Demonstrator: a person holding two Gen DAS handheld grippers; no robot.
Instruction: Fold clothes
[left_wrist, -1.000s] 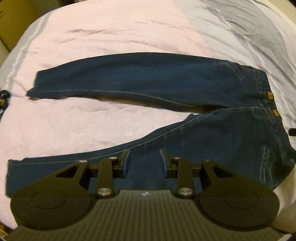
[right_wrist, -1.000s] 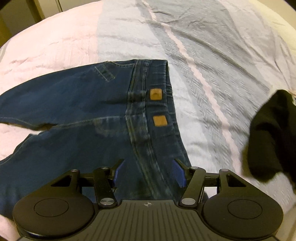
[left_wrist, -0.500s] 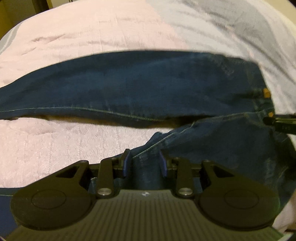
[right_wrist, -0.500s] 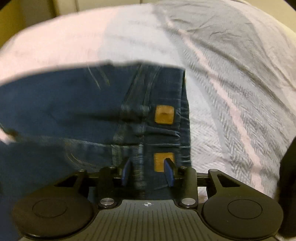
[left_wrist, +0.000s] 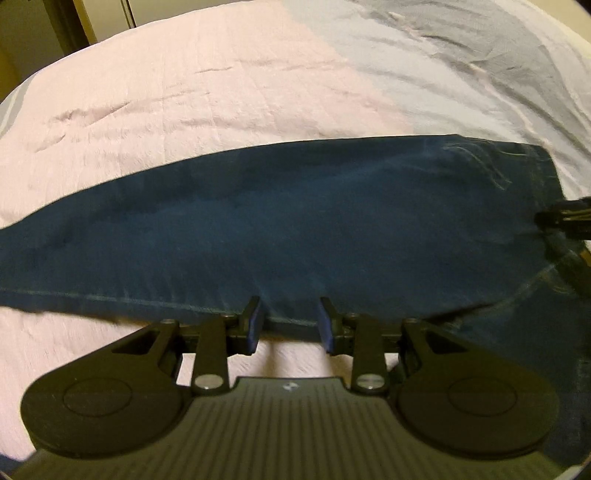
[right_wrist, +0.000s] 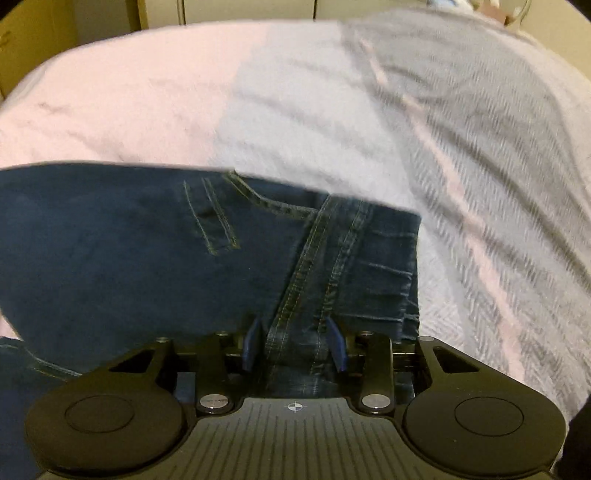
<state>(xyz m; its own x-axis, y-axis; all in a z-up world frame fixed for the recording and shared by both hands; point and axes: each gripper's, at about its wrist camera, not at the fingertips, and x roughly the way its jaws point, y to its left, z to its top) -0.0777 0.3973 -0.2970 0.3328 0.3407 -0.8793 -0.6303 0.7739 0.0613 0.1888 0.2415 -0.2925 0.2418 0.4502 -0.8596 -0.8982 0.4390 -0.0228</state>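
Lying on the bed (left_wrist: 221, 92), the jeans (left_wrist: 295, 229) are clamped by both grippers, left (left_wrist: 290, 325) at leg seam, right (right_wrist: 293, 343) at waistband; denim judged heavy, stiff.

We see dark blue jeans (left_wrist: 295, 221) with pale thread stitching, yellowish along the waistband (right_wrist: 354, 266) seams; bedspread (left_wrist: 221, 92) is pale pink on the left, light grey then darker grey to the right, with a herringbone weave and a thin pink stripe visible in the right wrist view; left gripper (left_wrist: 290, 325) and right gripper (right_wrist: 294, 341) are black with blue pads (left_wrist: 254, 325) and silver screws, ribbed dark grey housing.
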